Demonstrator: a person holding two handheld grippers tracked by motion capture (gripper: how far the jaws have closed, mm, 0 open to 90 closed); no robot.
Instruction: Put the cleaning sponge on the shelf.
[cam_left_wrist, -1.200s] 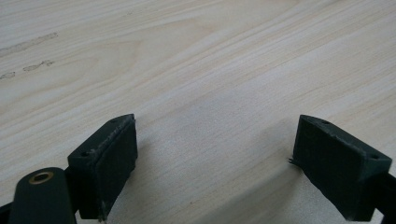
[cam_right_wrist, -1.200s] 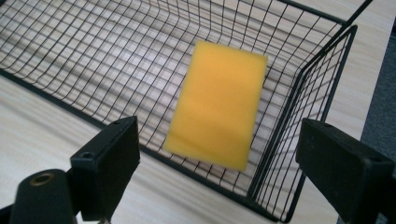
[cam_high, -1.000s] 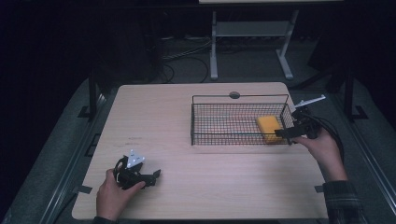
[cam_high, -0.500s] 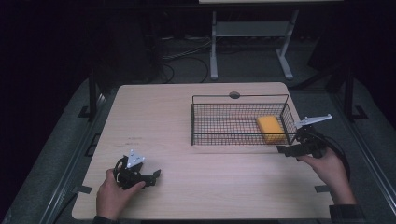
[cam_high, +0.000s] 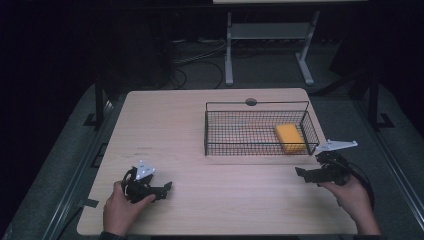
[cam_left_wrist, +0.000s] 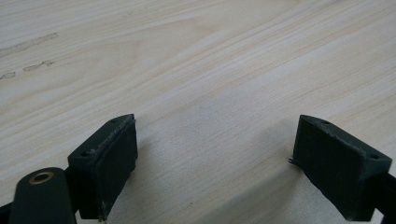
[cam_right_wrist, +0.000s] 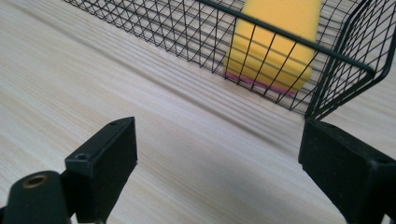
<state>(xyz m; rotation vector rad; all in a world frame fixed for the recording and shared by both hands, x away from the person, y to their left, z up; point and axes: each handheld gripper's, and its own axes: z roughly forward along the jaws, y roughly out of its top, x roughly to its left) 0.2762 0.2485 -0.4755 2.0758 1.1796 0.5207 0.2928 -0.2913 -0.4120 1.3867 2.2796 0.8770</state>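
Right gripper (cam_high: 304, 174): jaws spread wide, nothing clamped, low over bare wooden table (cam_high: 170, 125). Yellow sponge (cam_right_wrist: 275, 42) ahead of the jaws and toward the right one, well apart from both, lying inside black wire basket (cam_right_wrist: 154, 28) at its near end by the corner, pink underside edge visible through the mesh. Basket corner just beyond the right jaw tip, not touching. In high view, sponge (cam_high: 289, 138) at basket's (cam_high: 255, 104) right end.

Left gripper (cam_high: 165, 188): jaws also apart, holding nothing, plain tabletop between and ahead of them, far from basket. Hand (cam_high: 120, 212) wrapped round its body.
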